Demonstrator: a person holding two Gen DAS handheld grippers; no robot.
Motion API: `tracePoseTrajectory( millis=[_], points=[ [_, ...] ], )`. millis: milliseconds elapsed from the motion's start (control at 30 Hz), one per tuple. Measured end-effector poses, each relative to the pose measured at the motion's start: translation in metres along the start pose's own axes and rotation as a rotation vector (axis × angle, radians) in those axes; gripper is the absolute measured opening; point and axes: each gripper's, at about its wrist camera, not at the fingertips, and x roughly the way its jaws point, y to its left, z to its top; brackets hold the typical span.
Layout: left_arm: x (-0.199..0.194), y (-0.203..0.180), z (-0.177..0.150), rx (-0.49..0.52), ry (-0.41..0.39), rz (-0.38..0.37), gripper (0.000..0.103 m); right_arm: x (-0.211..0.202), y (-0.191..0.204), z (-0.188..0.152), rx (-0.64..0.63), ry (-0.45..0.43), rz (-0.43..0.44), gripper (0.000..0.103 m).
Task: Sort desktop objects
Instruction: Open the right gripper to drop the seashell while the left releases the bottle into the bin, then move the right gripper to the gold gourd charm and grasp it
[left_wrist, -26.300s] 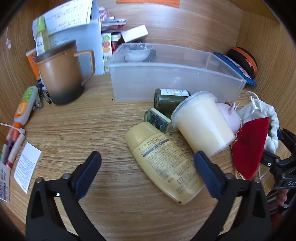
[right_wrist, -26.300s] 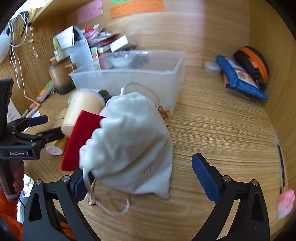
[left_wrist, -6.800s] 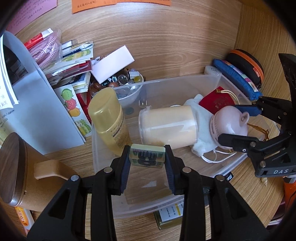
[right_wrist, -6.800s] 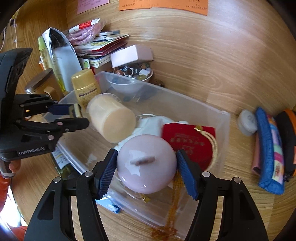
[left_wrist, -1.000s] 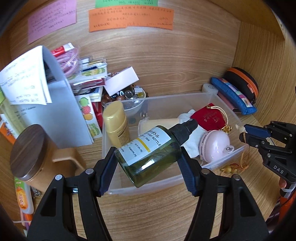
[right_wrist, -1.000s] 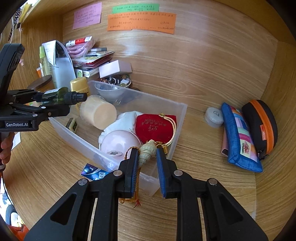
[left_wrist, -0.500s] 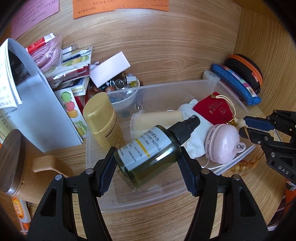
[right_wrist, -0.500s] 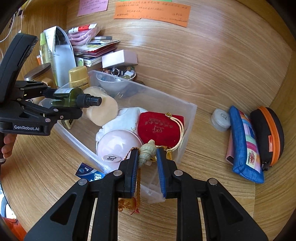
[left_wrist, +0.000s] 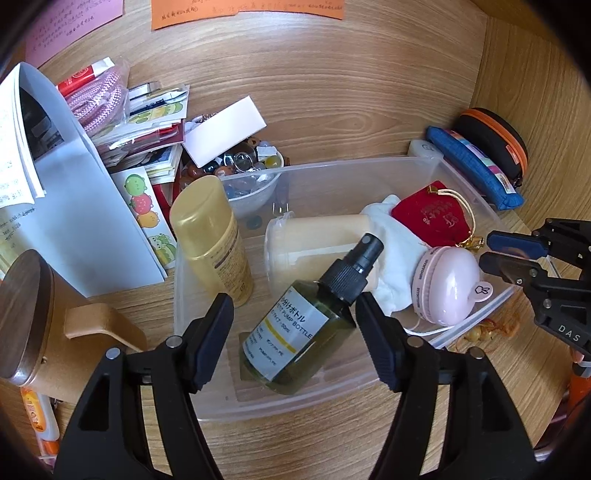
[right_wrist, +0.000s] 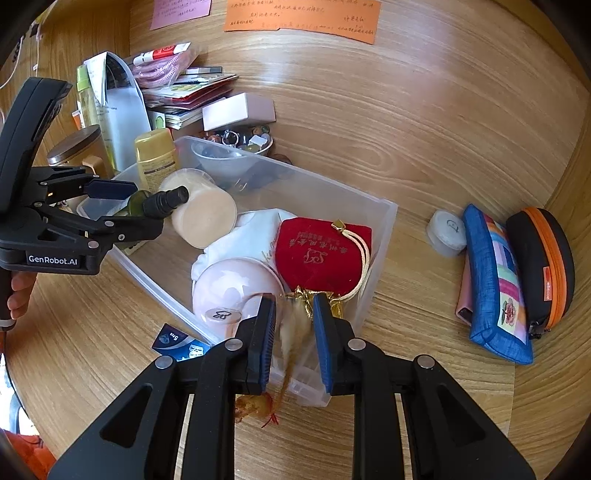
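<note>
A clear plastic bin (left_wrist: 465, 184) holds a yellow bottle (left_wrist: 212, 236), a cream jar (left_wrist: 314, 240), a white pouch (left_wrist: 395, 236), a red pouch (left_wrist: 428, 216) and a pink round case (left_wrist: 448, 284). My left gripper (left_wrist: 295, 310) is open over the bin's near end, and the green pump bottle (left_wrist: 295, 332) lies loose between its fingers in the bin. My right gripper (right_wrist: 294, 317) stands at the bin's right rim (right_wrist: 384, 229), jaws slightly apart, with the shell charm (right_wrist: 291, 332) blurred between them and its tassel (right_wrist: 255, 404) hanging outside the bin.
A brown lidded mug (left_wrist: 33, 314), a white folder (left_wrist: 74, 206) and stacked papers (left_wrist: 147, 122) crowd the left. A bowl of trinkets (left_wrist: 240, 170) sits behind the bin. A blue pouch (right_wrist: 495, 280), a black-orange case (right_wrist: 543, 258) and a small white tin (right_wrist: 445, 232) lie right. A blue card (right_wrist: 177, 343) lies by the bin.
My left gripper has opened and the green bottle has dropped into the bin. My right gripper's jaws have parted and the shell charm is slipping down between them.
</note>
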Motion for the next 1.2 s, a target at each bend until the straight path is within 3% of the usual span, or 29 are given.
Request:
tracePoseTrajectory(
  millis=[467,600,1200],
  points=[
    [-0.019,0.002,-0.008,-0.013,-0.024,0.001,0.076,-0.019,0.003,-0.005,0.011,-0.023,-0.018,0.037],
    [-0.028,0.002,-0.012,-0.017,-0.035,0.004,0.076,-0.028,0.004,-0.009,0.019,-0.036,-0.032,0.058],
    [-0.053,-0.020,-0.042,0.015,-0.049,-0.004,0.085,-0.053,0.009,-0.050,0.043,-0.020,-0.040,0.059]
  ],
)
